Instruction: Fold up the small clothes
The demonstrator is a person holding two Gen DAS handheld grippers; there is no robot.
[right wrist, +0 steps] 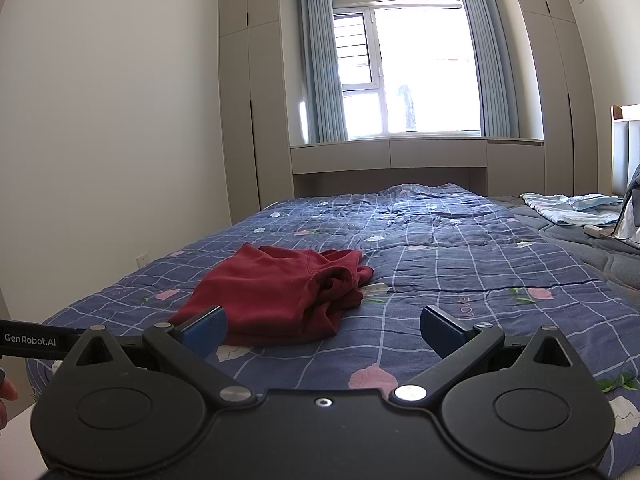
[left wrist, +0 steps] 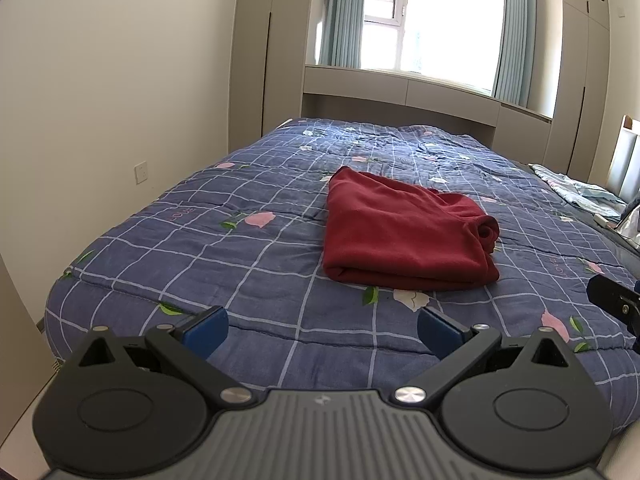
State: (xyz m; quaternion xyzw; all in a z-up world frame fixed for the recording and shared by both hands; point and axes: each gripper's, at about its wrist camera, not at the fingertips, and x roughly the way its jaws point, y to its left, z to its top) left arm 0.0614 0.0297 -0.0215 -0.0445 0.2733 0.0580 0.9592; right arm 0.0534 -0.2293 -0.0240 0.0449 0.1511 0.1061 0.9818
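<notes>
A dark red garment (left wrist: 404, 236) lies folded into a thick rectangle on the blue checked quilt (left wrist: 224, 248), with a bunched end at its right. It also shows in the right wrist view (right wrist: 276, 300), left of centre. My left gripper (left wrist: 322, 330) is open and empty, held above the quilt's near edge, short of the garment. My right gripper (right wrist: 324, 330) is open and empty, also short of the garment and to its right. The right gripper's body shows at the left wrist view's right edge (left wrist: 616, 300).
The bed's quilt (right wrist: 460, 264) has a flower print. Light blue clothes (right wrist: 568, 206) lie at the far right near the headboard (right wrist: 624, 148). A wall with a socket (left wrist: 141, 172) runs along the left. Cabinets and a window (right wrist: 412, 76) stand beyond the bed.
</notes>
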